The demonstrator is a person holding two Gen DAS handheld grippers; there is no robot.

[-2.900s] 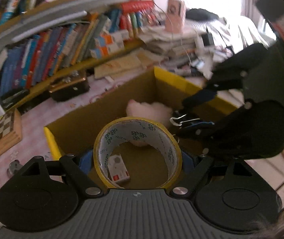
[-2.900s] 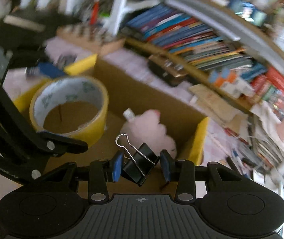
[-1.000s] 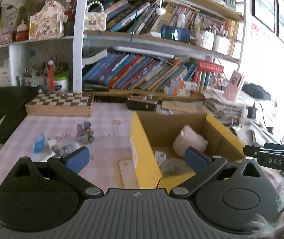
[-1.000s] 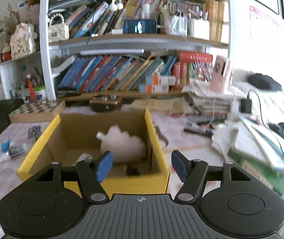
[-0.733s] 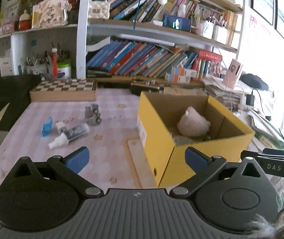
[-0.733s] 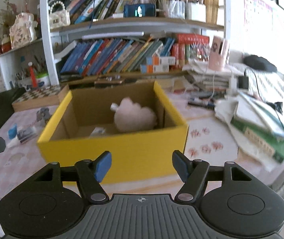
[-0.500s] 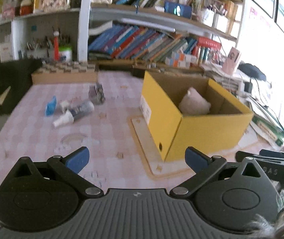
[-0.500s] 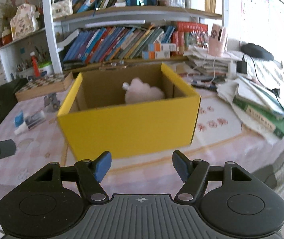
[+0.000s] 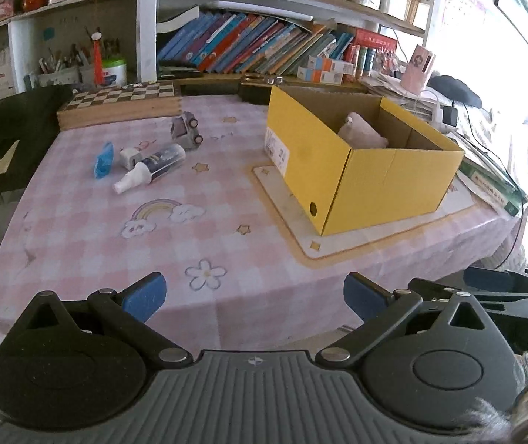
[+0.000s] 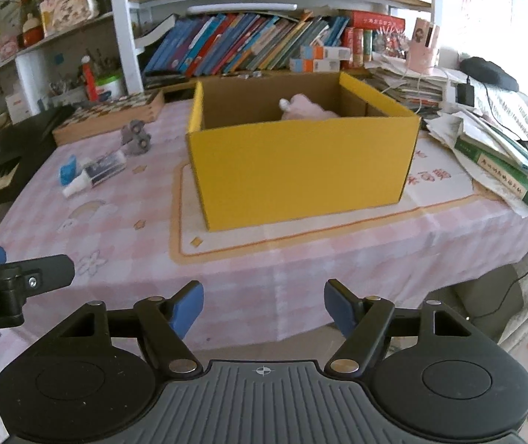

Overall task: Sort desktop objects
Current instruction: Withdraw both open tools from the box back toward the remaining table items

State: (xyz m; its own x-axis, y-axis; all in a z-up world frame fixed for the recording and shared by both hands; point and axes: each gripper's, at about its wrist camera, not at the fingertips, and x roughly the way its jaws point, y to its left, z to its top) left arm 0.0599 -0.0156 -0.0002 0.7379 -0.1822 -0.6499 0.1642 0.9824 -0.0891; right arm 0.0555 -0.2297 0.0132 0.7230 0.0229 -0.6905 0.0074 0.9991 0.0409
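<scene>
Off the table's near edge (image 9: 226,318), the left gripper (image 9: 252,296) hangs open and empty; the right gripper (image 10: 264,305) is empty too, its jaws opening. The yellow box (image 10: 301,174) sits mid-table, bare cloth before it; a spray bottle (image 9: 151,166) and toy car (image 9: 187,131) lie well left.

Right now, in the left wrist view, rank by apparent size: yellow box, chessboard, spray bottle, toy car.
1. Yellow box
2. Chessboard
3. Spray bottle
4. Toy car
The chessboard lies farther back, so it may look smaller than it is.
</scene>
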